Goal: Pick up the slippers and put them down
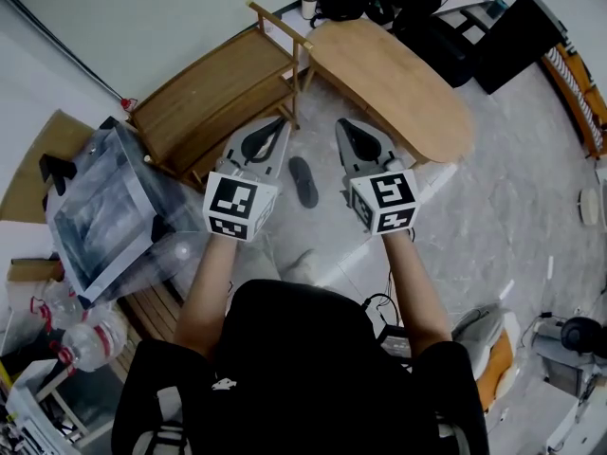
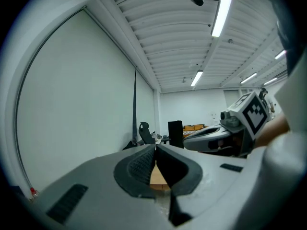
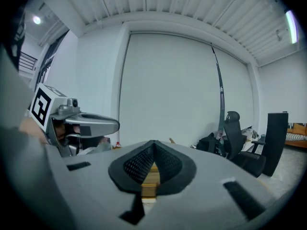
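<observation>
While both grippers hang level above the floor [image 1: 503,207], neither holds anything. The left gripper [image 1: 276,127] has its jaws closed tip to tip, with only the room showing past them in its own view. The right gripper [image 1: 347,128] is likewise fully closed and empty. They sit side by side, apart, pointing forward rather than down.

One dark slipper [image 1: 303,180] lies flat on the floor, seen between the two grippers from the head view, near the foot of the wooden shelf [image 1: 213,98] and beside the table [image 1: 398,83]. I cannot make out a second slipper with any certainty.

As I read it, no pick is in hand. The slipper rests untouched by either tool, so this is either the approach to a grasp or the pause after a set-down.

To take the slipper next, I would need to part one gripper's jaws, tip it steeply downward and bring it down over the slipper's edge. The sole lies flat and thin, so the pads must straddle a rim, not press on the top.
</observation>
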Motion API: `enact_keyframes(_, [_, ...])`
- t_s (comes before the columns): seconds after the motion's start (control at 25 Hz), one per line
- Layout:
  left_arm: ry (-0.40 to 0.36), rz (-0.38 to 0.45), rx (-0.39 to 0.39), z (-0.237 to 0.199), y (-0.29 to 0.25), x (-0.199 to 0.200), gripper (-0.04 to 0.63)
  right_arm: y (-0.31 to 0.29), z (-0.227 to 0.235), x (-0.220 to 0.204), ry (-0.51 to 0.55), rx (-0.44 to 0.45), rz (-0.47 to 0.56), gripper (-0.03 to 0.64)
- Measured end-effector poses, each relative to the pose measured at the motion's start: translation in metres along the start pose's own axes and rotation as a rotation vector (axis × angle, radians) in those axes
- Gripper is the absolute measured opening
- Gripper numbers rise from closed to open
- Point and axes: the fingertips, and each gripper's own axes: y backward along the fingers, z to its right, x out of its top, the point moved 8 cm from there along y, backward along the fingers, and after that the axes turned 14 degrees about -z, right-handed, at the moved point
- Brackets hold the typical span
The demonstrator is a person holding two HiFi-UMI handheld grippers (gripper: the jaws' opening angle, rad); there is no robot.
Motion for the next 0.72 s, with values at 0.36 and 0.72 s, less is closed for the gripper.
enact_keyframes(0.36, [-0.027,0.012,0.031,0.007,0.019,0.005,0.008,0.014,-0.007,0.005,0.013,0.026,0.019,-0.002])
enact_keyframes(0.72, [-0.024,0.029,0.017,-0.012,0.024,0.016,0.008,0.008,-0.018,0.033,0.008,0.034,0.047,-0.002])
